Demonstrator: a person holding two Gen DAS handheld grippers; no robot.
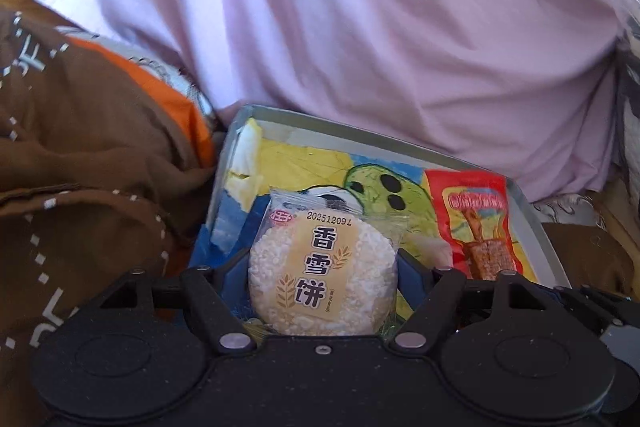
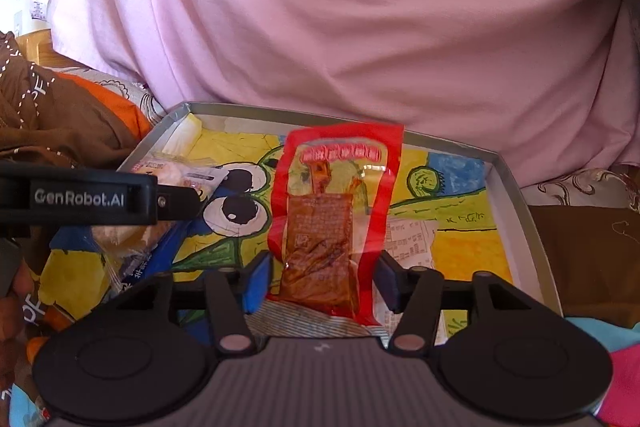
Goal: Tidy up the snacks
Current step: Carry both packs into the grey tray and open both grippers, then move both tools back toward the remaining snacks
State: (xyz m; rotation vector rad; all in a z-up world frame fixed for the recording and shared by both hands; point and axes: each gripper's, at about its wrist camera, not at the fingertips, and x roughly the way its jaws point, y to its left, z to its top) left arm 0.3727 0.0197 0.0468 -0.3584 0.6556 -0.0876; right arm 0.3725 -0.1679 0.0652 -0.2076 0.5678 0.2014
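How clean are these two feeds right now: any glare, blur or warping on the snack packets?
Left wrist: rice cracker print is sharp and evenly lit; tray edges bow from fisheye, corners vignetted. Right wrist: red packet has glare on its clear film and its top label is soft; the other gripper and the cracker behind it are blurred.

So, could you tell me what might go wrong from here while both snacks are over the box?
The left gripper pinches the round rice cracker pack by its edges; squeezing harder might crack it. The right gripper's pads stand slightly off the red snack packet, so it could slip. Both grippers crowd the shallow box and might collide.
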